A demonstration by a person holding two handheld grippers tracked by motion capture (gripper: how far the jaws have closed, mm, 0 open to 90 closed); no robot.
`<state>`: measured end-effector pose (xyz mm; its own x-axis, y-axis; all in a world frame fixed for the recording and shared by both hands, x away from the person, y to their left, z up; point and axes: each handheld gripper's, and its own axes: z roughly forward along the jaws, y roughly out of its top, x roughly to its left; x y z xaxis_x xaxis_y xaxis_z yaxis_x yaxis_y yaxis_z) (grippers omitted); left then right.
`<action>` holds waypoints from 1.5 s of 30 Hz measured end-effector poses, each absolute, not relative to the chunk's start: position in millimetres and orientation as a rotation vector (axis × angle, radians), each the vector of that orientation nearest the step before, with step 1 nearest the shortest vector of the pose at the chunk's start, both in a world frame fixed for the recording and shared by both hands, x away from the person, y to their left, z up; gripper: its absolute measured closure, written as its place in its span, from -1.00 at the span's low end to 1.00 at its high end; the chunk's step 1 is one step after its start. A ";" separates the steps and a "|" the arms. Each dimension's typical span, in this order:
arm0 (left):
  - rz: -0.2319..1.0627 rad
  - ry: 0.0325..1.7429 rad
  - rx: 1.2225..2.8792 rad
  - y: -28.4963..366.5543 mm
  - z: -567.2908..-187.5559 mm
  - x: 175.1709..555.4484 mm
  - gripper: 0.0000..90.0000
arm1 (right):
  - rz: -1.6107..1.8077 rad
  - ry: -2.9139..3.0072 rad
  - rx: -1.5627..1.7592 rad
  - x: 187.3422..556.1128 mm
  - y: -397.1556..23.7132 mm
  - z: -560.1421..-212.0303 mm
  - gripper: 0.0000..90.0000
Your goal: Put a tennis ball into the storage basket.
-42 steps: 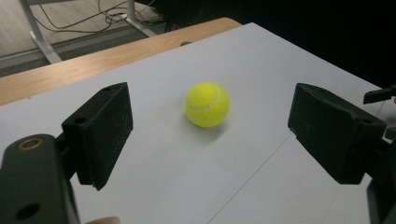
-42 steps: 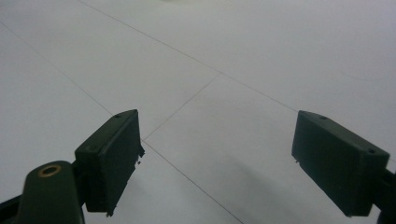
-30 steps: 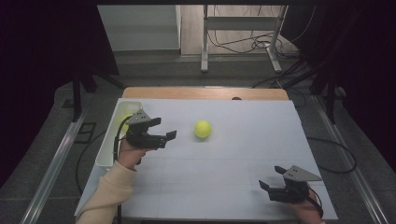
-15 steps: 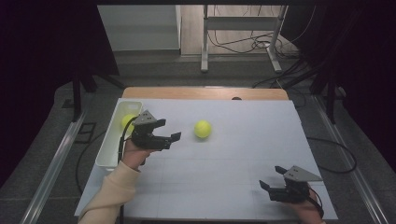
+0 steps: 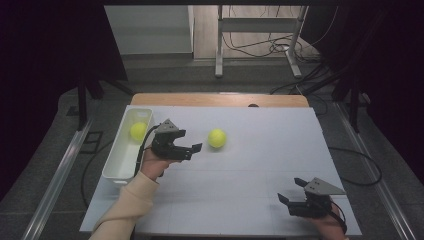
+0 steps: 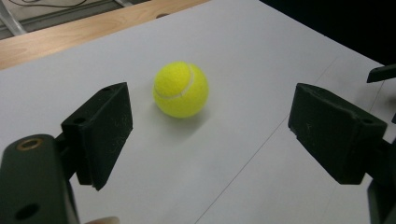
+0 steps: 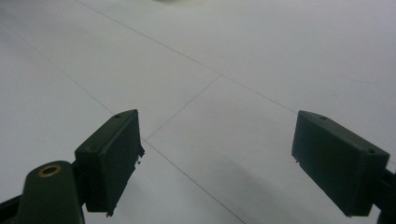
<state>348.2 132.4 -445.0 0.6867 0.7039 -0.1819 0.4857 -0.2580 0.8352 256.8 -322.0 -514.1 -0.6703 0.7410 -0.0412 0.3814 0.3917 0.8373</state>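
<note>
While spread wide with nothing between the jaws, left gripper [image 5: 189,149] hovers low over the white table [image 5: 260,165], aimed at the tennis ball [image 5: 217,138] lying just beyond its fingertips. From the left gripper view, same ball [image 6: 180,89] sits on the bare surface ahead of the pads, nearer the left-hand pad, touching neither. Looks like the approach step of a pick: ball not yet gripped, not yet lifted. Next move probably calls for easing forward until the ball sits squarely between both pads, then closing gently, since a round ball rolls off at the slightest nudge from one side.

Further out, white bin [image 5: 118,160] along the left edge of the table, behind that hand, with a second tennis ball [image 5: 138,130] already inside at its far end; likely the drop place for the first.

Right gripper [image 5: 295,194] near the front right corner, well apart from the ball, likewise spread and empty.

Count: two tennis balls, one bin, two grippers.
</note>
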 end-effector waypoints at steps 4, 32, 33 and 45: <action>0.278 0.932 1.933 125.6 -447.1 354.2 -0.68 | 1.193 2.245 0.965 257.0 -321.9 -513.9 -0.64; 0.260 0.962 2.023 96.1 -472.5 384.5 -0.69 | 1.183 2.255 0.968 257.6 -322.0 -514.9 -0.64; 0.263 0.963 2.026 94.9 -473.4 386.0 -0.69 | 1.183 2.255 0.968 257.6 -322.0 -514.9 -0.64; 0.269 0.984 2.060 86.1 -481.5 397.8 -0.69 | 1.185 2.257 0.966 257.6 -322.0 -514.9 -0.64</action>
